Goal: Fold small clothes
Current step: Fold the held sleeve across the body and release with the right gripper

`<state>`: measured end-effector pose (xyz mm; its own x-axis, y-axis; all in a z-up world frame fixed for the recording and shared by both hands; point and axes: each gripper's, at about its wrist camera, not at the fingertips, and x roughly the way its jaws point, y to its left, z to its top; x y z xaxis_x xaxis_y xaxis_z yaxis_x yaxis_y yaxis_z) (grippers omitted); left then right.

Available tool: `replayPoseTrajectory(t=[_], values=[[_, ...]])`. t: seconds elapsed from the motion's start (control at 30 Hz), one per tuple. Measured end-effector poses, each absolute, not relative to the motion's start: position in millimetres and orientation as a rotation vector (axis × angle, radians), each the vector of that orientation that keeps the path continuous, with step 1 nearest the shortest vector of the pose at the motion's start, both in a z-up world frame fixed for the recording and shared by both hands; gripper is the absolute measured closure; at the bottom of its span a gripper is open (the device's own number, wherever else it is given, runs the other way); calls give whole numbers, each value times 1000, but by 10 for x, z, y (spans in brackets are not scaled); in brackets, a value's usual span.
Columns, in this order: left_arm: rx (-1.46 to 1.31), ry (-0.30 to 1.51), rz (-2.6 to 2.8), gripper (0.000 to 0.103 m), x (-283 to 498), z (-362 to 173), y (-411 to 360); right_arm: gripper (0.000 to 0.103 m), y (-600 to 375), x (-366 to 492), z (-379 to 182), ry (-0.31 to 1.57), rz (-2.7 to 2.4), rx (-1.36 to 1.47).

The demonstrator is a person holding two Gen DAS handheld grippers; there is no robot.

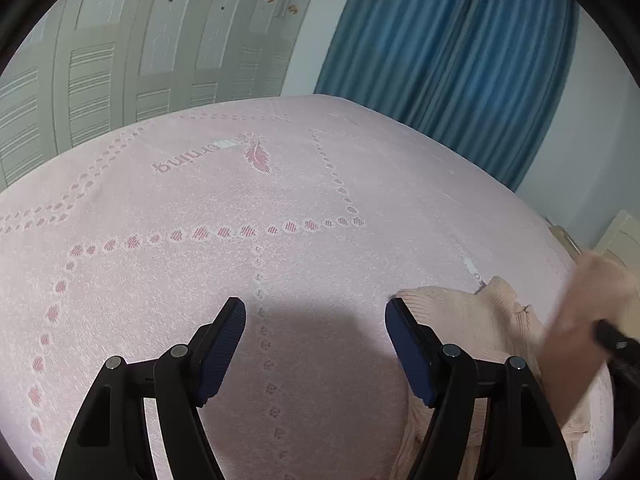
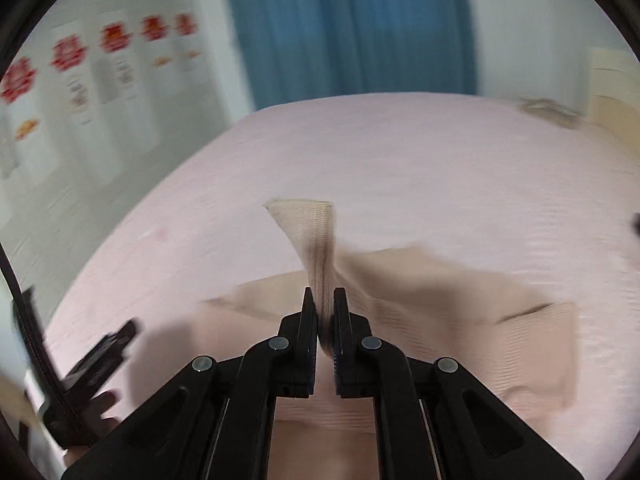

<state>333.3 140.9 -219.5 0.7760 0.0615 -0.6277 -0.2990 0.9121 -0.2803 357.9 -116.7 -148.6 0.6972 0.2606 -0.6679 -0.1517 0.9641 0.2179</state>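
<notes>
Much of the right wrist view is smeared by blur, and in the left wrist view the one beige knitted garment is partly hidden behind the left gripper and cut off at the lower right, its far edge lost in blur. One garment is counted, lying on the pink bedspread, with one ribbed strip of it clenched in the right gripper. Two grippers are seen; the left one is spread with nothing between its fingers.

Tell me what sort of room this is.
Most likely a bedroom: a pink patterned bedspread covers a wide bed, blue curtains hang behind, and a panelled wardrobe lines the wall.
</notes>
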Motion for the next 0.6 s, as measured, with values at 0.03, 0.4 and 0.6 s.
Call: replayPoseTrajectory(t=[0.03,0.4,0.6], values=[[-366,652,197,33,3321,-2185,1412,97,-1049,3600,-1556,779,258,146],[-374,692,126,31,3405,-2258,1269,40,-1464,3498,-2015,822,272,206],[-361,700,21,32,3396,-2257,953,37,-2360,3191,-2062,754,79,224]])
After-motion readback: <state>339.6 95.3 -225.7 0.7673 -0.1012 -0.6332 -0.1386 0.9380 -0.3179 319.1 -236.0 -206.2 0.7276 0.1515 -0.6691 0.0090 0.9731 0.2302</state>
